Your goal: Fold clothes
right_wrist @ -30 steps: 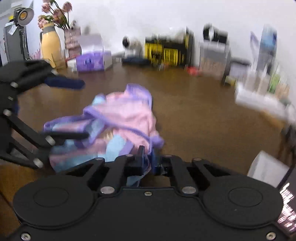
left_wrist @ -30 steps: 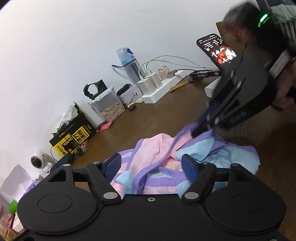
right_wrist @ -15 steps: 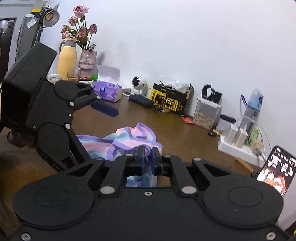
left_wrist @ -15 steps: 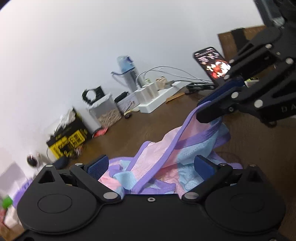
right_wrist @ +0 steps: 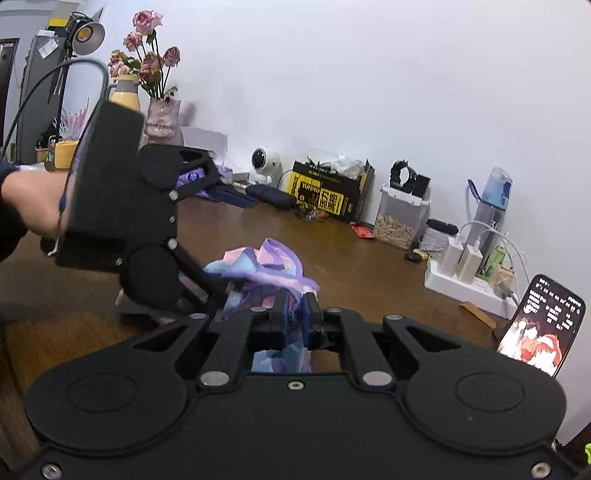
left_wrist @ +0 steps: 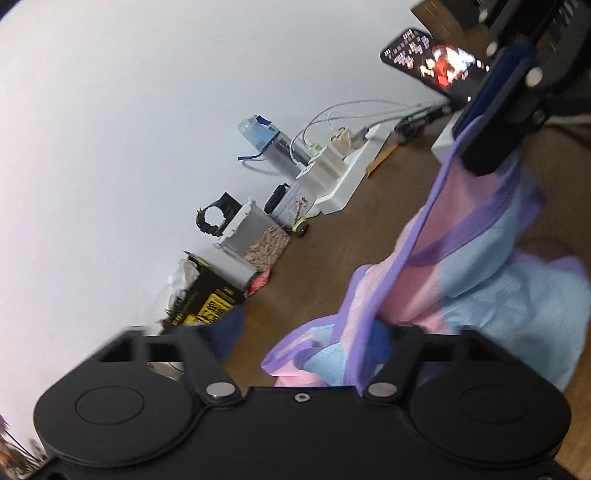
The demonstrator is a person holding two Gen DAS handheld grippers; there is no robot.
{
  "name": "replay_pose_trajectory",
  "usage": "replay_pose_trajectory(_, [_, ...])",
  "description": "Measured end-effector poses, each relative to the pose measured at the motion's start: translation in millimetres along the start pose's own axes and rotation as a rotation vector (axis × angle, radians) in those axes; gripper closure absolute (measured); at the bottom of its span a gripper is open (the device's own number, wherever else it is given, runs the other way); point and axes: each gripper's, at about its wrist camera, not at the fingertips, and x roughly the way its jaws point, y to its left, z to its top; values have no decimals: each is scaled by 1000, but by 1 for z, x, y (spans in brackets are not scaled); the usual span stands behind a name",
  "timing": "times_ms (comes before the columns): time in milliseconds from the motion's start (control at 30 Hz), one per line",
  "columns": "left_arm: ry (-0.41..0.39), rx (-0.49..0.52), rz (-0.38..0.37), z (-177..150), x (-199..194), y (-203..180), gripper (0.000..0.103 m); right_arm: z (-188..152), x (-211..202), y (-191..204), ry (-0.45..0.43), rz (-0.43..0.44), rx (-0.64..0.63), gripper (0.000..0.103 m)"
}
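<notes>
A pink, light-blue and purple mesh garment (left_wrist: 461, 266) hangs lifted above the brown wooden table (left_wrist: 332, 236). My right gripper (right_wrist: 295, 314) is shut on its purple-trimmed edge; it also shows at the top right of the left wrist view (left_wrist: 491, 122), with the cloth stretched down from it. My left gripper (left_wrist: 306, 336) is open; the cloth drapes over its right finger (left_wrist: 380, 336), and its left finger is bare. In the right wrist view the left gripper (right_wrist: 218, 251) sits at the left, against the bunched garment (right_wrist: 266, 266).
Along the wall stand a phone (right_wrist: 539, 325) on a stand, a white power strip (right_wrist: 469, 284) with chargers, a blue water bottle (right_wrist: 495, 203), a clear container (right_wrist: 402, 221), a yellow-black box (right_wrist: 328, 192), a small white camera (right_wrist: 264, 164), flowers in a vase (right_wrist: 162, 114) and a lamp (right_wrist: 86, 35).
My right gripper has lifted the garment's edge higher, and the cloth is stretched taller. My left gripper has tilted and moved in against the cloth, still open.
</notes>
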Motion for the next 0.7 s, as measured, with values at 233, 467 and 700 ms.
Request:
replay_pose_trajectory(233, [34, 4, -15, 4, 14, 2, 101, -3, 8, 1, 42, -10, 2, 93])
replay_pose_trajectory(467, [7, -146, -7, 35, -6, 53, 101, -10, 22, -5, 79, -50, 46, 90])
replay_pose_trajectory(700, [16, -143, -11, 55, -9, 57, 101, -9, 19, -1, 58, -64, 80, 55])
